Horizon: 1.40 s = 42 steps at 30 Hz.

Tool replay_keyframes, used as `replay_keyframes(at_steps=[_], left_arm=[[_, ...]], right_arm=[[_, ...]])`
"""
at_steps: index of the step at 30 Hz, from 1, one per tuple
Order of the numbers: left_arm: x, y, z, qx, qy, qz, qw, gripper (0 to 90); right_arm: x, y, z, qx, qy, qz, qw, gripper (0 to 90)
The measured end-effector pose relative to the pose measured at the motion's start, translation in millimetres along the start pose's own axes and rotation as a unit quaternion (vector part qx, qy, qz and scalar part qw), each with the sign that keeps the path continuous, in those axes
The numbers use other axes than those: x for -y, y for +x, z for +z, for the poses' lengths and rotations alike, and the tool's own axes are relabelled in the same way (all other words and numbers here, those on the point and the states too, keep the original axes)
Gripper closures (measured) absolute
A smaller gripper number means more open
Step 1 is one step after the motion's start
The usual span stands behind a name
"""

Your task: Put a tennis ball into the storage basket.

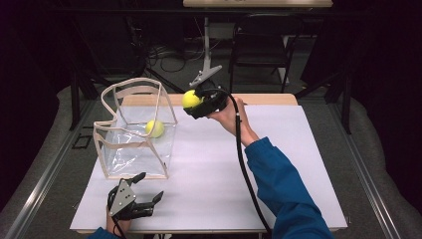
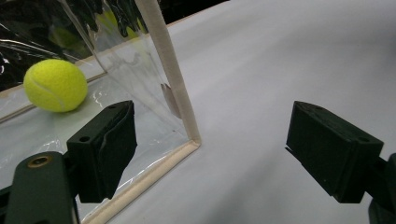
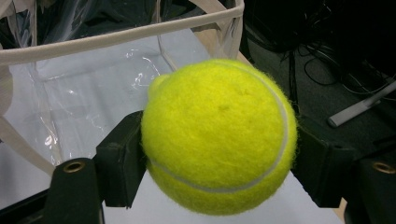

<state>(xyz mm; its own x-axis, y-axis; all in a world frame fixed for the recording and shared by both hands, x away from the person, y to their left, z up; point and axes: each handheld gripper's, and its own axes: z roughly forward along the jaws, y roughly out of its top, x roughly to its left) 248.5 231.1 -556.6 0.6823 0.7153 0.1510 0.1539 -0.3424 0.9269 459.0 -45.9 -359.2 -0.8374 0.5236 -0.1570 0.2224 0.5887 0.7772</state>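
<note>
My right gripper (image 1: 195, 103) is raised above the far middle of the table, shut on a yellow tennis ball (image 1: 191, 99); in the right gripper view that ball (image 3: 218, 136) sits squeezed between both jaws, just short of the rim of a clear plastic bag (image 3: 116, 35). The bag (image 1: 137, 124) stands open at the table's left, trimmed in beige, with a second tennis ball (image 1: 155, 128) lying inside it. My left gripper (image 1: 148, 192) rests near the front left edge, open and holding nothing. Its own view faces the bag's near corner (image 2: 191, 135), with the inner ball (image 2: 55, 85) behind the plastic.
The white table top (image 1: 278, 164) stretches to the right of the bag. A chair (image 1: 261, 45) and a table leg (image 1: 206, 42) with cables stand on the dark floor beyond the far edge. A blue sleeve (image 1: 283, 184) crosses the right front.
</note>
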Motion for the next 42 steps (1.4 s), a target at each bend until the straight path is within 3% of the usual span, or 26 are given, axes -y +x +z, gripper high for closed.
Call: replay_keyframes(at_steps=[42], left_arm=[[-0.2,-0.2,-0.2,-0.002,-0.001,0.002,1.0,15.9]], right_arm=[[-13.8,-0.7,-1.3,-0.002,-0.008,-0.001,1.0,26.4]])
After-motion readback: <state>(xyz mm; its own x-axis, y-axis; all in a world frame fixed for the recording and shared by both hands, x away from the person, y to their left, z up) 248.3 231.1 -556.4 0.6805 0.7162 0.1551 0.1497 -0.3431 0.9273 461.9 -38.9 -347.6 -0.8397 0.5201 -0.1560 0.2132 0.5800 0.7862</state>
